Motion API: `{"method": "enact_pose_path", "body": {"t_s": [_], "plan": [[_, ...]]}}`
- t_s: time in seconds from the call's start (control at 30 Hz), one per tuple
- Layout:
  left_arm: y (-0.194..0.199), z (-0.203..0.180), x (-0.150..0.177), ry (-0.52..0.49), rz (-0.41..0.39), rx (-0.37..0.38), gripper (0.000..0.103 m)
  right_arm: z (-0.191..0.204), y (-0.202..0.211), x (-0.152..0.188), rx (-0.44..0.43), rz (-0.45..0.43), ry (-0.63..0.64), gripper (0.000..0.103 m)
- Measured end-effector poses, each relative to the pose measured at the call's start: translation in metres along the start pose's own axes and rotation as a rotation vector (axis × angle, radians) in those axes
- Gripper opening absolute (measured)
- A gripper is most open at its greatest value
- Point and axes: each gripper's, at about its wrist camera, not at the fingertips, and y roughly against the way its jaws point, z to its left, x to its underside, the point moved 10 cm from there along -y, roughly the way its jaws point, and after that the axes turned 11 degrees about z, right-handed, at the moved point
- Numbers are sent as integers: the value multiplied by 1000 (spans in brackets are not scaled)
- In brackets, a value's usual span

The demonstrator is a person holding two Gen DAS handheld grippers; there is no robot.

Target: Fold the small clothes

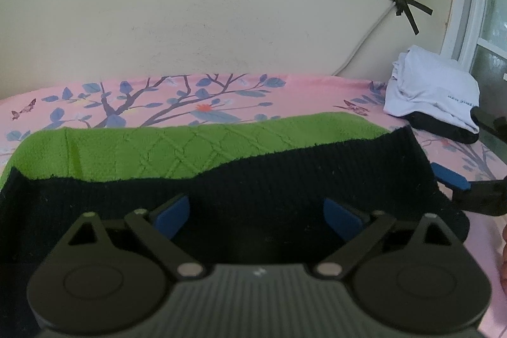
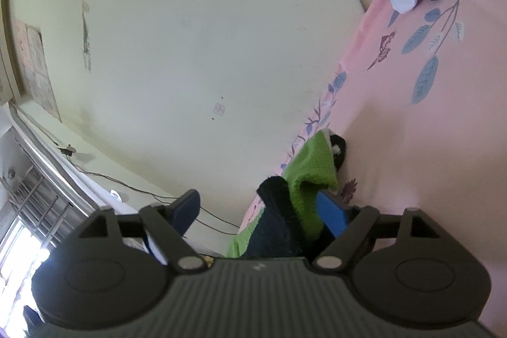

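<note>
The garment is a small knitted piece in two colours: a black ribbed section point(image 1: 285, 179) in the foreground and a green textured section point(image 1: 190, 148) beyond it. It lies on a bed covered by a pink floral sheet point(image 1: 221, 91) set against a cream wall. A finished stack, a white folded garment point(image 1: 434, 91) over a dark one, sits at the far right corner of the bed, well apart from the work.

Left tongs point(image 1: 256, 216): wide open, blue pads spread over the black section, gripping nothing. Whether the pads touch the fabric cannot be told.

Right tongs point(image 2: 259, 211): also wide open. The garment's corner, black and green layers together, rises between the pads and lies against the right pad point(image 2: 332, 214); the left pad stands clear of it. No grip is established.

Hazards from this state:

- Single-layer pickup. If the right tongs close on only one layer, the other may slide off and the fold line would skew.
- Corner collapse. The raised corner is supported only by resting on one pad; withdrawing that pad before closing would likely drop it back onto the sheet.
- Uneven lift. With the left tongs unengaged, pulling from the right alone would probably drag the whole garment across the bed instead of folding it.
- Sheet capture. A low closure by the left tongs could pinch the pink sheet along with the knit.
</note>
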Motion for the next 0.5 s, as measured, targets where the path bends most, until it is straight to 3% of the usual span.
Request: {"method": "enact_pose_path", "body": {"t_s": [0.5], "plan": [[-3, -6, 1, -38, 9, -12, 102, 0, 2, 0, -8, -4, -3, 76]]}}
